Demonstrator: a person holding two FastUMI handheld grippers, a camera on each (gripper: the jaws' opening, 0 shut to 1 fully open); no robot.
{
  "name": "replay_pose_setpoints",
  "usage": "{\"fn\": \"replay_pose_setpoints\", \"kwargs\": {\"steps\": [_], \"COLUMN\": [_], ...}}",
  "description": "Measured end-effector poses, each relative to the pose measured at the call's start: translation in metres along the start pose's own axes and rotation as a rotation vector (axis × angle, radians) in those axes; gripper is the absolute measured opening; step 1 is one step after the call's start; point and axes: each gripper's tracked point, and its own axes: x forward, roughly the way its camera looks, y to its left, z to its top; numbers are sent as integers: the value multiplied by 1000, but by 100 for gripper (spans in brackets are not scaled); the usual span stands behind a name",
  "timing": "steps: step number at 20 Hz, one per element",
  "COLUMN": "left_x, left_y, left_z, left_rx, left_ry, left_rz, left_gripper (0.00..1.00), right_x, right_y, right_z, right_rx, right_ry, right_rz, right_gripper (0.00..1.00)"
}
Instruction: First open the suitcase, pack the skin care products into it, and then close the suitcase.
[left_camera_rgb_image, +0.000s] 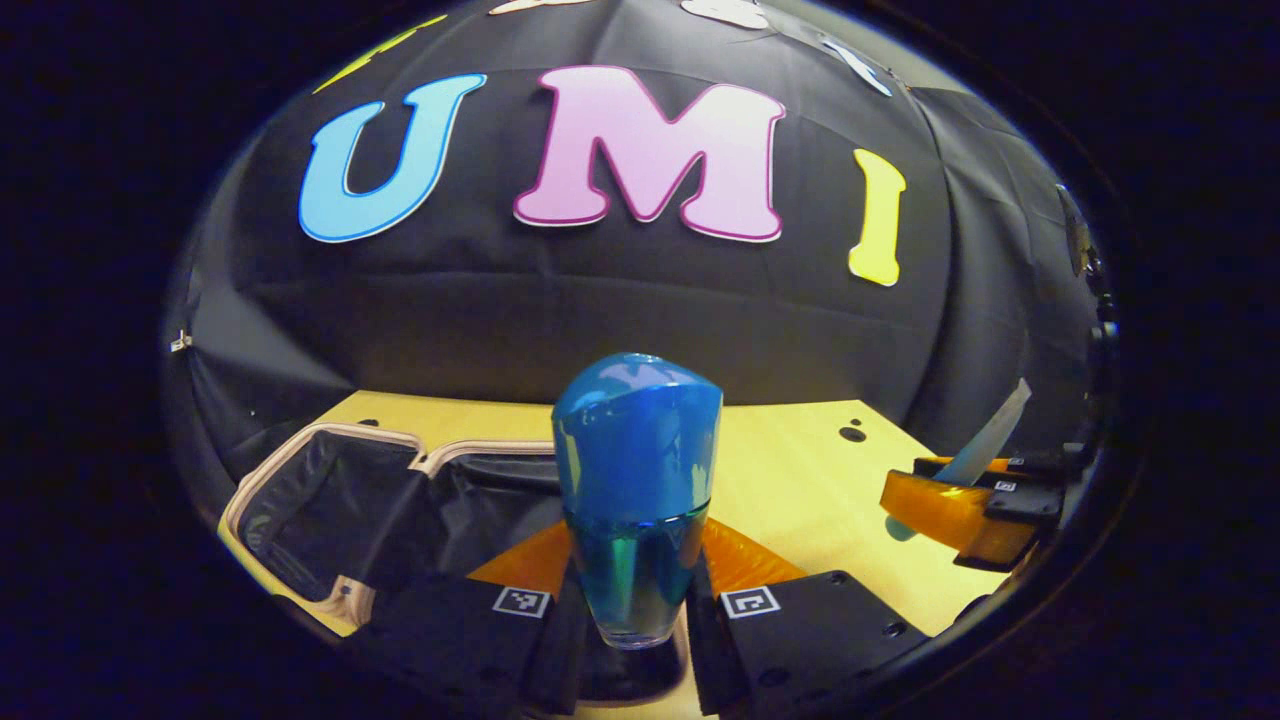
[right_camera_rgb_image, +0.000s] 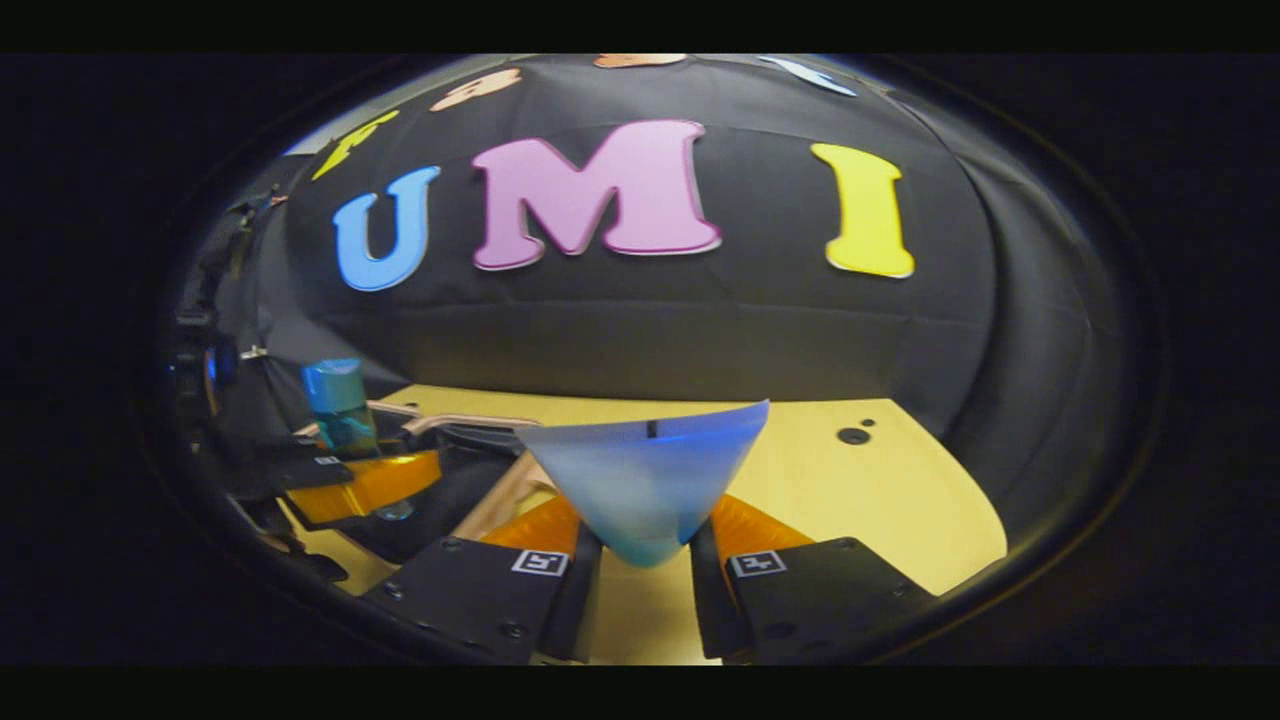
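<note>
Table (left_camera_rgb_image: 800, 470): blue bottle (left_camera_rgb_image: 637, 480) clamped in left hand-held gripper (left_camera_rgb_image: 636, 610).

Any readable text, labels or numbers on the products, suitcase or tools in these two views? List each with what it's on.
None readable.
Blue bottle in the left tool: no label or print visible.
Pale blue tube in the right tool: plain, no print visible.
Square markers on the fingers of both tools: black-and-white coded patterns, not words.
Open suitcase: black lining, no tag or lettering visible.

both cameras ride low and close over the bench (left_camera_rgb_image: 800, 470), facing the booth's back wall; they share the bench and the open suitcase (left_camera_rgb_image: 330, 500).
</note>
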Motion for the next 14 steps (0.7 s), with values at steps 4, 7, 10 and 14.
{"fn": "replay_pose_setpoints", "kwargs": {"steps": [4, 7, 10, 14], "left_x": [11, 21, 33, 52], "left_y": [68, 88, 100, 98], "left_z": [-25, -50, -67, -94], "left_rx": [32, -23, -43, -61], "left_ry": [87, 208, 285, 433], "left_rz": [72, 72, 67, 27], "left_gripper": [44, 47, 47, 47], "right_x": [4, 3, 0, -20], "right_y": [60, 84, 100, 106], "right_z": [8, 14, 11, 22], "right_rx": [19, 14, 32, 55], "right_ry": [-12, -25, 4, 28], "right_rz": [76, 96, 112, 99], "right_gripper": [43, 43, 43, 43]}}
